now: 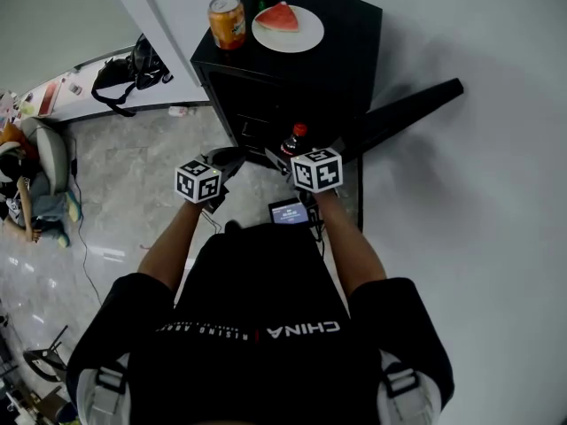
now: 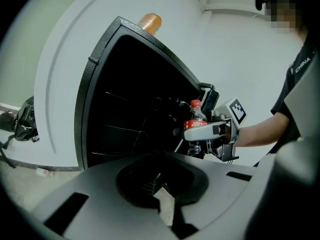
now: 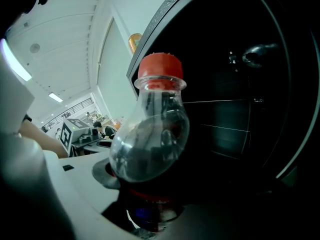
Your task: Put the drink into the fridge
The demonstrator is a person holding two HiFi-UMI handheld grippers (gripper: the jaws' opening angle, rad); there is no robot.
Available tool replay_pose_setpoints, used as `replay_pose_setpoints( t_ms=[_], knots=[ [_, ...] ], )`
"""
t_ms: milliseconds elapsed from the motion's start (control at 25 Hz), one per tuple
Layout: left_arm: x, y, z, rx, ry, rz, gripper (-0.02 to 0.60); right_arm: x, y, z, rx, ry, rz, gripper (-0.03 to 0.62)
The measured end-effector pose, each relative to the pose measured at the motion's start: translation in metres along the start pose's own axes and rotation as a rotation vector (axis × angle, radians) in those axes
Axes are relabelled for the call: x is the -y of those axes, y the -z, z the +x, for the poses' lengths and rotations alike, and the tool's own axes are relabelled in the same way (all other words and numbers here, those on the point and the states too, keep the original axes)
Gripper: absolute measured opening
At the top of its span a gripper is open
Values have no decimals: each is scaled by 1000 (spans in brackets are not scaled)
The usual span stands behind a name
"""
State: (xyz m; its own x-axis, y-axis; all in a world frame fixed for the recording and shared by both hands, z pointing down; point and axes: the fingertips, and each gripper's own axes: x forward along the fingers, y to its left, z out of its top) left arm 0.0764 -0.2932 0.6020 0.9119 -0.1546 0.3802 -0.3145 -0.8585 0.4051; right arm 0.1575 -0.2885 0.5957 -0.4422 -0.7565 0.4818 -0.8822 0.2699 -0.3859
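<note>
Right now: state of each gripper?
Left gripper: closed, empty.
Right gripper: closed on the cola bottle.

Office hall: long desk, strip lights, polished floor.

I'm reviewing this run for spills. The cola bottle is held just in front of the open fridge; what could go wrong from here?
1. The bottle's neck stands well above the right gripper, so it could catch a wire shelf going in and tip.
2. A knock to the fridge might shake the can and the plate of watermelon on top.
</note>
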Motion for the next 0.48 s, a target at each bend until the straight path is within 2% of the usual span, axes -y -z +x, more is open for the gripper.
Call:
replay_pose_setpoints(
  t_ms=[160, 480],
  knots=[
    [-4, 2, -2, 0, -34, 1, 11, 0, -2, 0, 3, -5, 0, 316],
    [-7, 5, -5, -9, -45, -8, 11, -1, -1, 3, -1, -9, 2, 316]
  ],
)
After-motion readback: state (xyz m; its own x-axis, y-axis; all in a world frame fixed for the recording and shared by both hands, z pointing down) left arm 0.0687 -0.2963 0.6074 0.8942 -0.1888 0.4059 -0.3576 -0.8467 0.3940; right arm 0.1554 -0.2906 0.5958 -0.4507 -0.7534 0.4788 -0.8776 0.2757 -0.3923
